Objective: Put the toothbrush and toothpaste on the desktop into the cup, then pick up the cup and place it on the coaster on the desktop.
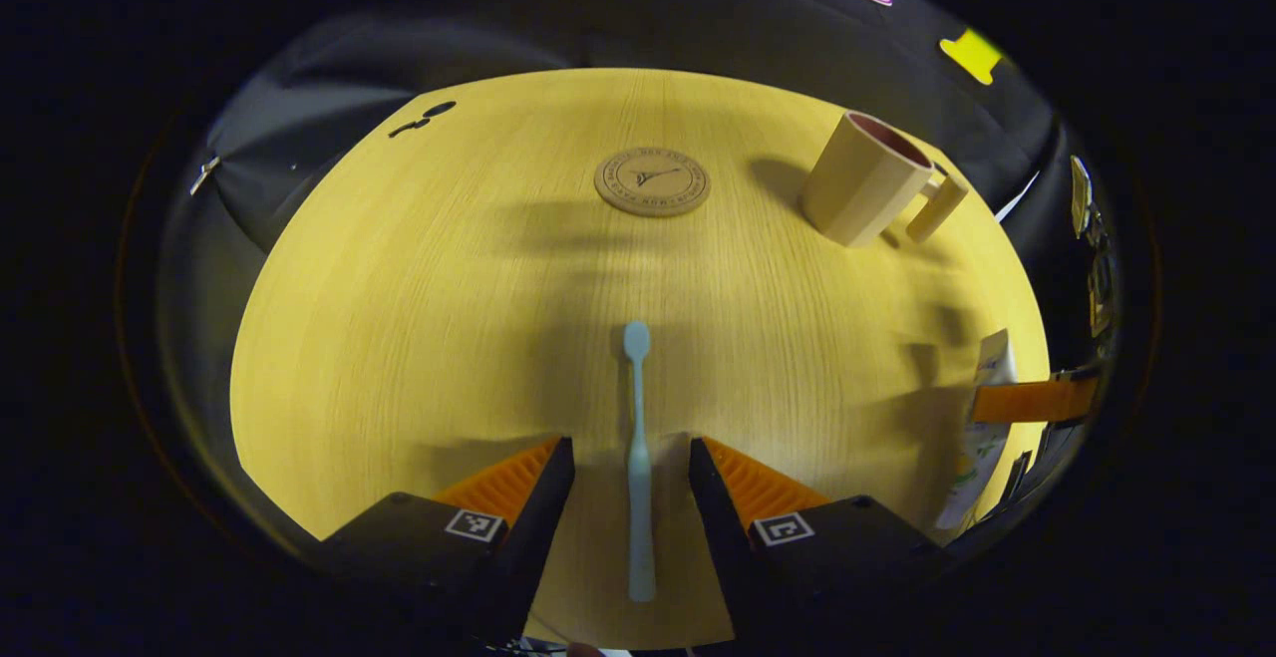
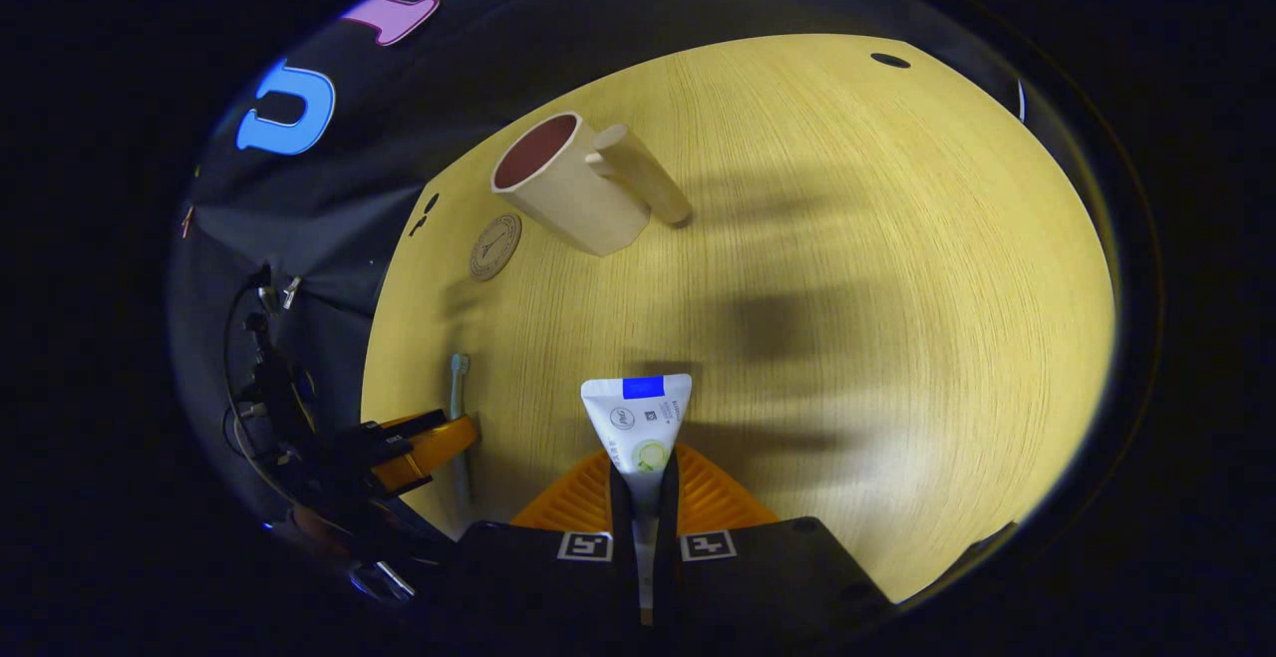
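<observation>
— What is your left gripper [image 1: 631, 458] doing?
— It is wide apart around the toothbrush [image 1: 638, 458] lying on the bench [image 1: 419, 318].
— And the right gripper [image 2: 644, 483]?
— It squeezes the toothpaste [image 2: 640, 423]. The cup [image 2: 563, 183] stands near the coaster [image 2: 495, 246].

Matt wood-grain desktop [image 1: 419, 338], cloth wall [image 1: 638, 29]
</observation>
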{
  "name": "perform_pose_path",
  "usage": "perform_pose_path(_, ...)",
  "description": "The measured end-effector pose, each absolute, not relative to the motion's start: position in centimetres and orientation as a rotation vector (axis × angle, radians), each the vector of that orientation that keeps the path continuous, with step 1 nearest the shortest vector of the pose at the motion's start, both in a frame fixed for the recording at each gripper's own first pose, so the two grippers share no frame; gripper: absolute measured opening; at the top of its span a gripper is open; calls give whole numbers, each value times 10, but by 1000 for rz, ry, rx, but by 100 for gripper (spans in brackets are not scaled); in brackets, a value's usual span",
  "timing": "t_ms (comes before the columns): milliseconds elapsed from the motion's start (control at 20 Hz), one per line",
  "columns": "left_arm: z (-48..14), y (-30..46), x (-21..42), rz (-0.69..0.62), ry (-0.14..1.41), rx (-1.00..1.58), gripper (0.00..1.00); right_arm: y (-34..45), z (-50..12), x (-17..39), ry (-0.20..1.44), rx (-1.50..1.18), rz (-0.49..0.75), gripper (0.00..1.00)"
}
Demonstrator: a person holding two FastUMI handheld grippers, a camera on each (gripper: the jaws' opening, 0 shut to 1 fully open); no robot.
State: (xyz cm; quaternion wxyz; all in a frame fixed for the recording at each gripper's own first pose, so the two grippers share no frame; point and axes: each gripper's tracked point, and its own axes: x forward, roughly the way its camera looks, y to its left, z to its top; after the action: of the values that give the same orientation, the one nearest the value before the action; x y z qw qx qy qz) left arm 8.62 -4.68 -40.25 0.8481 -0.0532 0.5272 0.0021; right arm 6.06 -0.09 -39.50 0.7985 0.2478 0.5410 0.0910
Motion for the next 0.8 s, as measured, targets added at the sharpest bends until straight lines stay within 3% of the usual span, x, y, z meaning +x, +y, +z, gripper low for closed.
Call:
perform_pose_path(200, -404, -50, 83, 2, 1130, -87, 75, -7, -397, 59, 1163, 529, 192, 10)
perform_pose_path(400, -405, -54, 81, 21, 1143, -96, 52, -8, -395, 58, 1157, 532, 194, 10)
perform_pose_path(500, -403, -56, 82, 34, 1122, -92, 21, -10, -394, 57, 1155, 529, 191, 10)
perform_pose_path(650, -401, -56, 85, 25, 1082, -83, 9, -11, -394, 56, 1156, 523, 180, 10)
perform_pose_path(800, -402, -56, 85, 3, 1073, -92, 7, -14, -394, 57, 1158, 521, 164, 10)
